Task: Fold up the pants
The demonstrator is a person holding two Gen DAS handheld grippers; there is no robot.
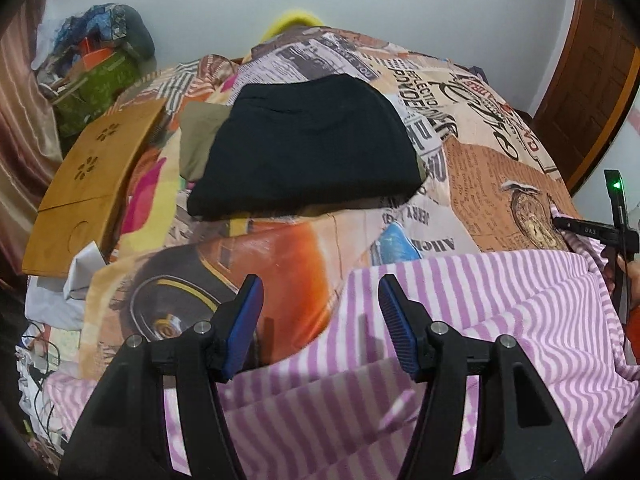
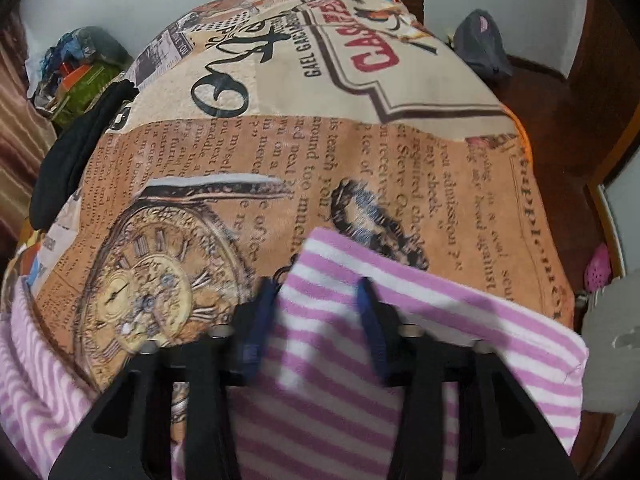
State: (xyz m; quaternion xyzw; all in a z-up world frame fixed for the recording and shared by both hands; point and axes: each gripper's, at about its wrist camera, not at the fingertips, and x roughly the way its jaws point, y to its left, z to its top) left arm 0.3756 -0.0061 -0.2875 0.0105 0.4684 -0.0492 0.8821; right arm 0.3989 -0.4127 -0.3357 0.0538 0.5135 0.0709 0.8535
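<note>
Print on bedspread point(image 2: 320, 152): "CASA…" in red, "GAEL GAC…", a pocket-watch picture, book-text lines.
Pants point(image 1: 480, 320): pink-and-white striped, on the bedspread's near edge.
Left gripper point(image 1: 321, 312): jaws wide, nothing pinched, above the pants' left edge.
Right gripper point(image 2: 318, 300): "DAS" on its body; striped cloth between the blurred pads, grip unclear.
Beyond: folded black garment point(image 1: 304, 148); wooden lap tray point(image 1: 88, 172) at left.

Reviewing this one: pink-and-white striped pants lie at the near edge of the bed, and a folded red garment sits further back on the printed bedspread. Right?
Not quite. The folded garment further back on the printed bedspread is black, not red, as the left wrist view shows. The striped pants do lie at the near edge.
</note>
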